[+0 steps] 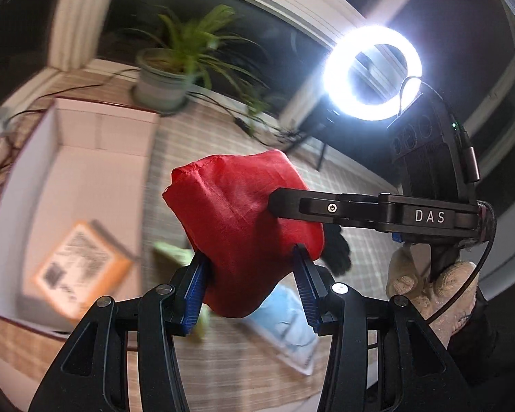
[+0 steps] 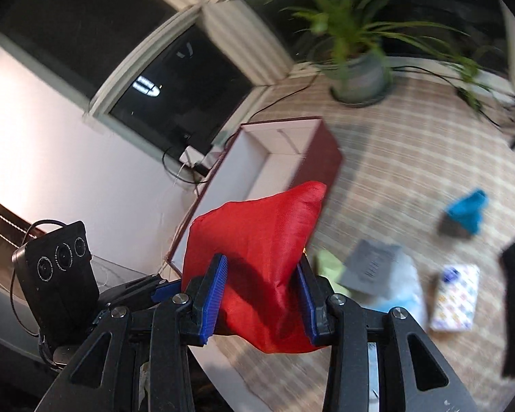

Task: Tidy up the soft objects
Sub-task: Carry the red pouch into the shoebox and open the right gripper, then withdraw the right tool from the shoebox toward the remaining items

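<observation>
Both grippers, left [image 1: 249, 267] and right [image 2: 262, 281], are clamping their jaws on the red cloth [image 1: 243, 226], carrying it toward the open box [image 1: 75, 185], where releasing comes next.

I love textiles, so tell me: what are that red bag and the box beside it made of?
The puffy red fabric bag looks like thin woven nylon or polyester: slight sheen, fine weave, stitched hem. The open maroon box with white lining seems to be rigid matte cardboard.

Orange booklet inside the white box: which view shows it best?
Left wrist view: the orange booklet lies on the white box floor, blurred. In the right wrist view the red cloth hides that spot.
</observation>
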`<state>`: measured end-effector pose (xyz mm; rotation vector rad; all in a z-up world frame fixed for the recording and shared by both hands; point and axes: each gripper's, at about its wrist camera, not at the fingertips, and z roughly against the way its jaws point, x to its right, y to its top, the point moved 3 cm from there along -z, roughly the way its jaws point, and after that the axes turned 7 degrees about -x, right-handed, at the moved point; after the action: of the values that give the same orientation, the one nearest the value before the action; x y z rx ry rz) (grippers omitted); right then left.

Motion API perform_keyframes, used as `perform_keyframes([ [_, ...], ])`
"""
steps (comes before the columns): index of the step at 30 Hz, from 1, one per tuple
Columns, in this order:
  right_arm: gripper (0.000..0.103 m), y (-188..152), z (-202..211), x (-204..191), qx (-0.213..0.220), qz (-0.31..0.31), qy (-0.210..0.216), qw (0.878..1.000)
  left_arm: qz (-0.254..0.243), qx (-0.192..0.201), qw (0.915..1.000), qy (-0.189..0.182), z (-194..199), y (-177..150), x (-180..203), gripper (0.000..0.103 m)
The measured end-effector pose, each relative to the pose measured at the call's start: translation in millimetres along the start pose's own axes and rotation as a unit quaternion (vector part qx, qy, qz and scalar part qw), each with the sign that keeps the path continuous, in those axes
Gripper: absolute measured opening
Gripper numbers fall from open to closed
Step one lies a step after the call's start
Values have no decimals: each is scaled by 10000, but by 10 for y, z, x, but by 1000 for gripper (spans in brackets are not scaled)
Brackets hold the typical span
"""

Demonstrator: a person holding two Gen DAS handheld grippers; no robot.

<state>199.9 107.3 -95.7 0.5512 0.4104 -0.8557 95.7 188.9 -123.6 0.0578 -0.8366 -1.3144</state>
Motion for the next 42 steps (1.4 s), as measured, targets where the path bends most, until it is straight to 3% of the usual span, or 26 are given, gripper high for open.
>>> perform_keyframes([
  [8,36,383,-556,-350,-268,354,-145,9989,426,199,9986,243,161,110,-620,45],
  [21,36,769,-1246,-519,-646,578,-571,9946,970,129,9936,563,130,206,-1322,45],
  [32,38,857,-1215,-528,-508,715,-845,9925,1158,336,9876,1000,218,245,-1497,45],
  [42,42,764,-973,-438,-321,764,-878,9927,1175,456,9874,961,313,233,-1426,45],
])
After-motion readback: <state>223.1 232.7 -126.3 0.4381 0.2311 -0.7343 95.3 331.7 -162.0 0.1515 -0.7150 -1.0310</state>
